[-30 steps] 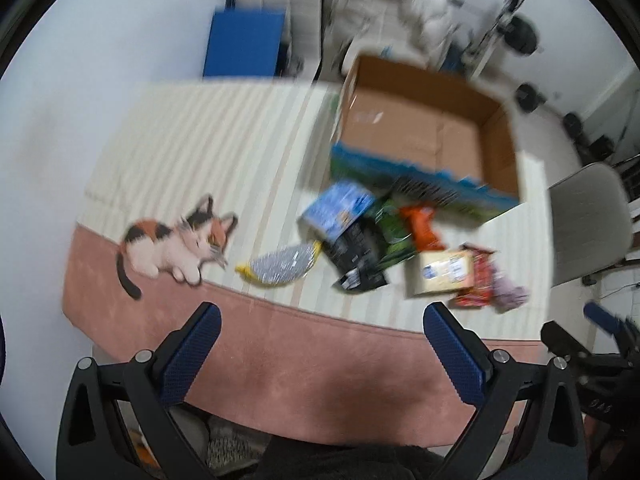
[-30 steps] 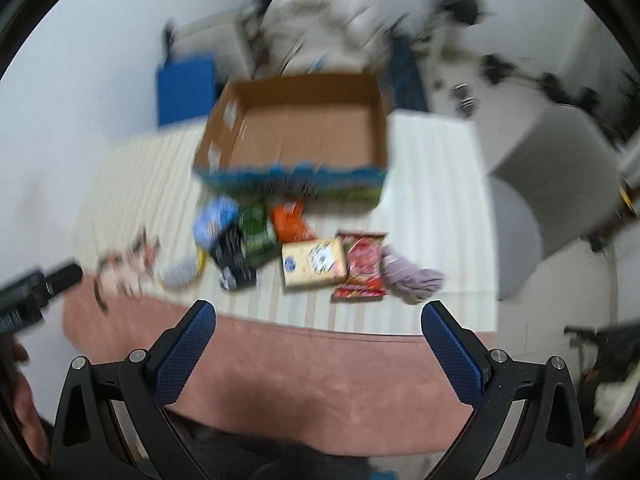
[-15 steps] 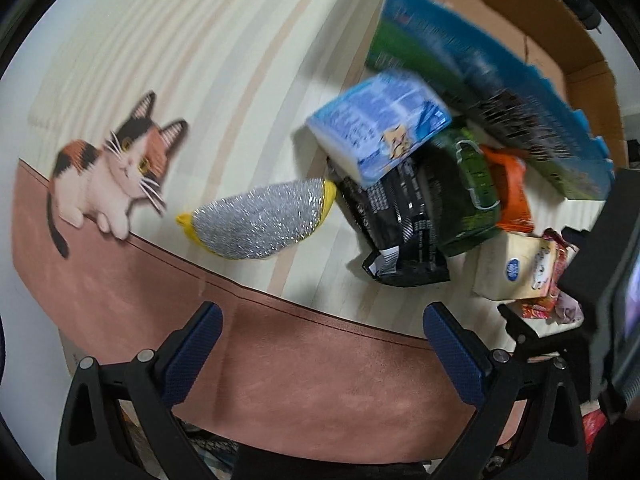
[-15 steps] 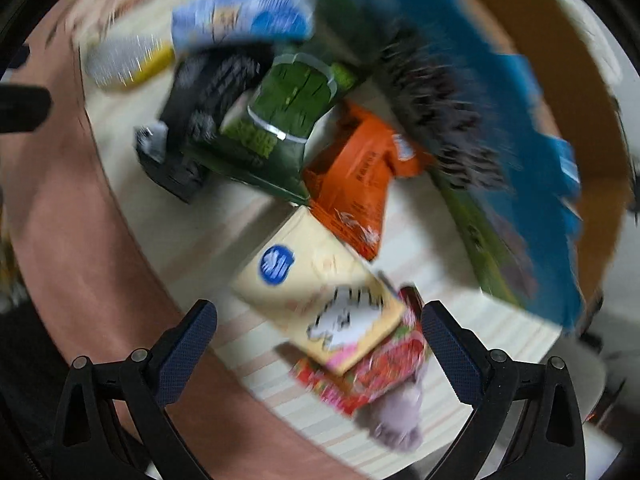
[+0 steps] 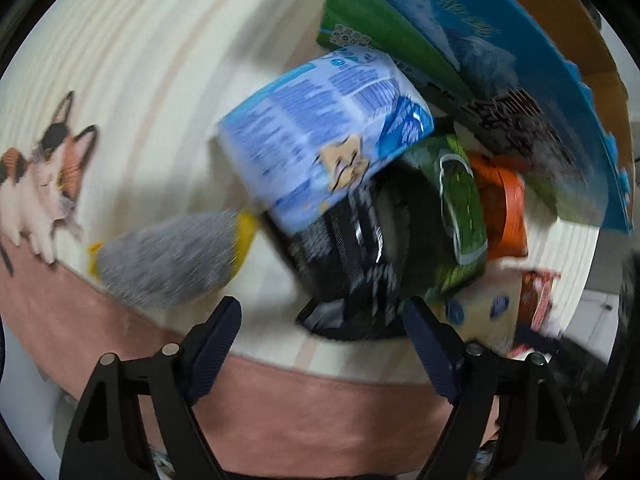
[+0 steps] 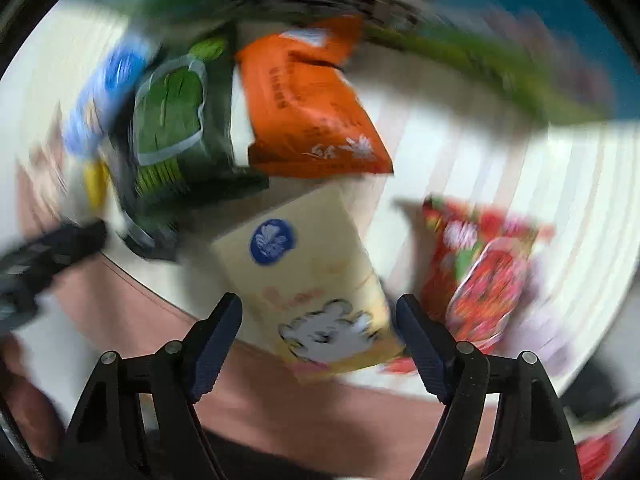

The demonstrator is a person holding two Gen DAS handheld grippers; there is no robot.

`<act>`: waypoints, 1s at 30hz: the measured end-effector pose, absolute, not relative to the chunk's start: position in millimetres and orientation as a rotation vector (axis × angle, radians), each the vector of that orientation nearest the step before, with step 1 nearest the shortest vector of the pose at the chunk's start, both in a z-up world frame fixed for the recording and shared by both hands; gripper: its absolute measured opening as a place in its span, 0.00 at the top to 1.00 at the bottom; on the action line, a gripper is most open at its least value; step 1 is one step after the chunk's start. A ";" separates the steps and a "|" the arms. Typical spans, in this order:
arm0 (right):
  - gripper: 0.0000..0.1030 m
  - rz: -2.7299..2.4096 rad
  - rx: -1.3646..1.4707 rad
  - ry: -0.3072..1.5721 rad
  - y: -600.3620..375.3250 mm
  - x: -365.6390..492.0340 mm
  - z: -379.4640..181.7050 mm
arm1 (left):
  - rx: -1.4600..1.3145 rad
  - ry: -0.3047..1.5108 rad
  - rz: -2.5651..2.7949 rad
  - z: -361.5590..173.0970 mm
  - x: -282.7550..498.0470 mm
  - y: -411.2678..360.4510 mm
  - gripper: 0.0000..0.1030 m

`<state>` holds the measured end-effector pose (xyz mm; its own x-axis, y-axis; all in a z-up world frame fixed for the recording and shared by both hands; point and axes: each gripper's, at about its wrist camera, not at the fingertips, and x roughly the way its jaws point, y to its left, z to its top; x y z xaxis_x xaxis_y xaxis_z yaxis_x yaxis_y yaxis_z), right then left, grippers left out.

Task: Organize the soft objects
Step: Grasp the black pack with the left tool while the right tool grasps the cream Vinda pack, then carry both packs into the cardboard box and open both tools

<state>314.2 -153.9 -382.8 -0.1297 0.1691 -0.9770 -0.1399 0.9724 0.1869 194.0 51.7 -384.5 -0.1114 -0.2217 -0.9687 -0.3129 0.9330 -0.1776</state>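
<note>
Silver scrubber [image 5: 168, 260] lies leftmost on the striped table [image 5: 160, 60], beside the blue pack [image 5: 324, 140] atop a black pouch [image 5: 352, 248]. Left claw [image 5: 320, 344] hangs spread wide, empty, before that pouch. Right claw [image 6: 318, 336], also spread, straddles the cream pack [image 6: 316, 280] without pinching; red packet [image 6: 484, 272] rightmost.

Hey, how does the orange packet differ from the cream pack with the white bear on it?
The orange packet is bright orange with white lettering; the cream pack is pale yellow with a blue round logo and a bear. The orange packet lies farther off, toward the box; the cream pack's near end sits between the right tool's open fingers. Both lie flat on the striped mat.
</note>
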 end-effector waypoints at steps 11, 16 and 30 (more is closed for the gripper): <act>0.28 0.129 0.081 1.609 -148.0 329.0 -384.9 | -0.243 1.713 0.108 -405.6 192.8 42.1 0.58; 0.29 0.060 0.127 1.635 -155.3 277.9 -382.1 | -0.147 1.743 0.083 -400.3 141.2 34.1 0.60; 0.29 0.084 0.162 1.673 -152.1 189.9 -426.8 | -0.089 1.750 0.066 -436.4 59.2 29.9 0.57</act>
<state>189.9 -152.1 -426.8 -0.1019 0.1560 -0.9825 0.0571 0.9869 0.1508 59.2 29.9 -436.4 -0.1788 -0.0231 -0.9836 -0.0971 0.9953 -0.0057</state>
